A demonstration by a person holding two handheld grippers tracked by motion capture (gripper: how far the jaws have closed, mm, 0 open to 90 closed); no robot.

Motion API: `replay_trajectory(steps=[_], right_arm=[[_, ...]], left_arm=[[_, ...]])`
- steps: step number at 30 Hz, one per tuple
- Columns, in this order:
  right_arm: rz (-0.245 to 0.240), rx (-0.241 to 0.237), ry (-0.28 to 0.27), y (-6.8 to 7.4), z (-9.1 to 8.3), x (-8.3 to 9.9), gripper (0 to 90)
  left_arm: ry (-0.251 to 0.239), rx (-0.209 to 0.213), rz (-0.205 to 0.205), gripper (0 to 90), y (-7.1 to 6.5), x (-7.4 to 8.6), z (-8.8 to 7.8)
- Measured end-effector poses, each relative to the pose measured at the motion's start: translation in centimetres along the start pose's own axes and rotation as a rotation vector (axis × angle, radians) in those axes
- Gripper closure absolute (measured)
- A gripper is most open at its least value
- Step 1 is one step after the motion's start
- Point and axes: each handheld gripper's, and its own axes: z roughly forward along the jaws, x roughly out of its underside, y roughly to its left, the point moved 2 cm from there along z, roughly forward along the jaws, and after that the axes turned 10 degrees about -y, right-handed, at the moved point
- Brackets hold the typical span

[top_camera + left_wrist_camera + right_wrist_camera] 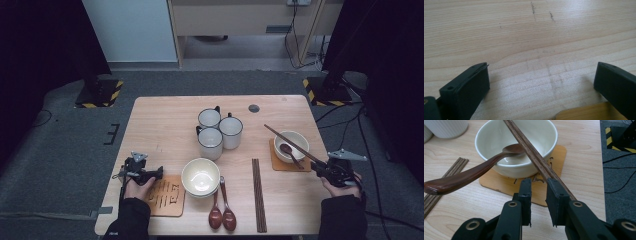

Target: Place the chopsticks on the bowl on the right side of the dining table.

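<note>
Resting at the lower left of the high view, my left gripper (pixel 159 173) sits at the near edge of the table (pixel 160 120), its jaws spread wide with nothing between them; in the left gripper view they frame bare wood, with a corner of the near coaster (pixel 586 113) at the bottom edge. Just right of that gripper, the near coaster (pixel 166 197) lies flat, and a cream bowl (pixel 200 177) overlaps its right side. Two brown spoons (pixel 222 212) lie side by side below the bowl. Three white mugs (pixel 219 129) cluster at the centre, touching one another. Right of centre, a flat bundle of chopsticks (pixel 258 195) runs toward the near edge. Farther right, a second bowl (pixel 292 145) stands on its own coaster (pixel 280 162) with a spoon (pixel 289 152) leaning inside. A pair of chopsticks (pixel 292 145) lies slanted across that bowl's rim. At the lower right, my right gripper (pixel 317 168) meets their near end; in the right gripper view (pixel 538 183) my jaws stand slightly parted, the chopsticks (pixel 534 153) passing along the outer side of the right-hand jaw, so I grip nothing.
</note>
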Motion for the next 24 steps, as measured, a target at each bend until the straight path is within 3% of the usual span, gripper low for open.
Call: replay_trajectory(steps=[16,24], right_arm=[[0.008,0.01,0.0,-0.31,0.07,0.14,71.6],[0.003,-0.007,-0.031,-0.18,-0.26,-0.27,70.4]], left_arm=[[0.0,0.0,0.0,0.0,0.0,0.0,0.0],[0.0,0.0,0.0,0.0,0.0,0.0,0.0]])
